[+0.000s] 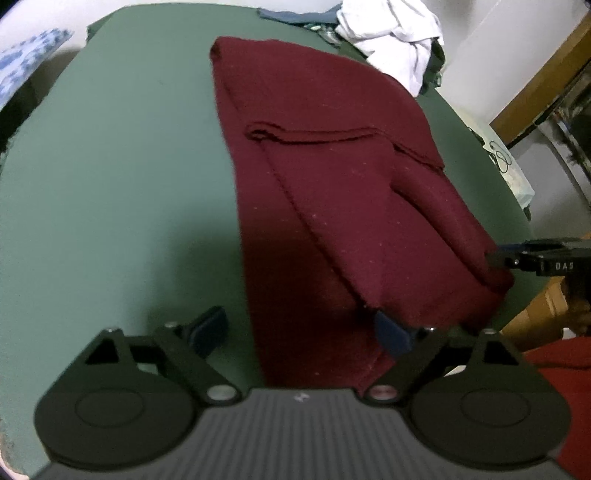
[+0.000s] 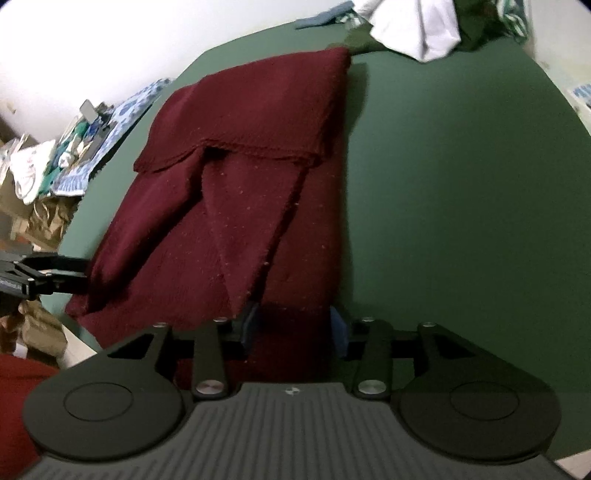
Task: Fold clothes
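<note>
The left gripper (image 1: 301, 328) stood at the near edge of the green table (image 1: 110, 184), its jaws spread wide. One finger rested on bare cloth-free table to the left; the other lay at, or just under, the near corner of the maroon garment (image 1: 332, 177). Whether it touched the fabric could not be told. To its right, the right gripper (image 2: 293, 325) also stood with jaws apart, straddling the near hem of the maroon garment (image 2: 251, 206) and closed on nothing.

The garment lay flat in the middle of the table, already doubled: side panels were turned inward so that their edges met in a narrowing wedge toward the near end, and a flap from the far end lay across them.

Both a fold being started from the near hem and one just laid down would fit this scene. If the hem was to be taken, it would go best with each gripper biting through all layers at its own corner, level with the other, so the strip would lift without skewing.

The garment's long axis ran away from the person, near hem to far fold, leaning slightly leftward in the left wrist view. Beyond it lay a white crumpled garment (image 1: 391, 33) among other clothes.
</note>
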